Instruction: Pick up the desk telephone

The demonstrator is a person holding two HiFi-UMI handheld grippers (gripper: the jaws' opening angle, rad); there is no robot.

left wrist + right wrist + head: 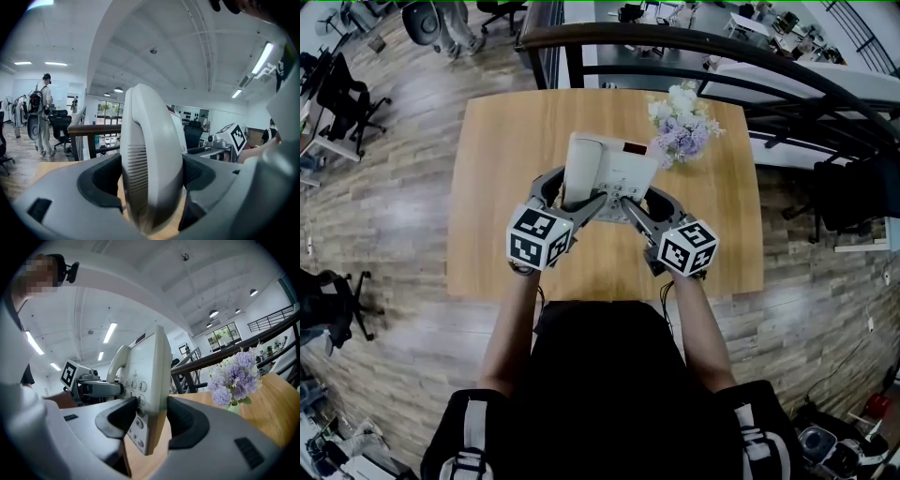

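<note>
White telephone (605, 169) sits upright between both tools: left tool (150, 178) clamped on its handset (151, 140) side, right tool (152, 420) clamped on keypad (135, 386) edge, over wooden worktop (487, 187).

Bright, even light fr ceiling strips (110, 332); fisheye warp (dark corners), foregrnd soft.

Both bare forearms (508, 323) reach forward, side by side. The left grey two-jaw gripper (575, 192) clamps the handset side of the white plastic desk telephone (609, 167). The right grey two-jaw gripper (647, 202) pinches its keypad edge (marker cubes sit nearest the body).
</note>
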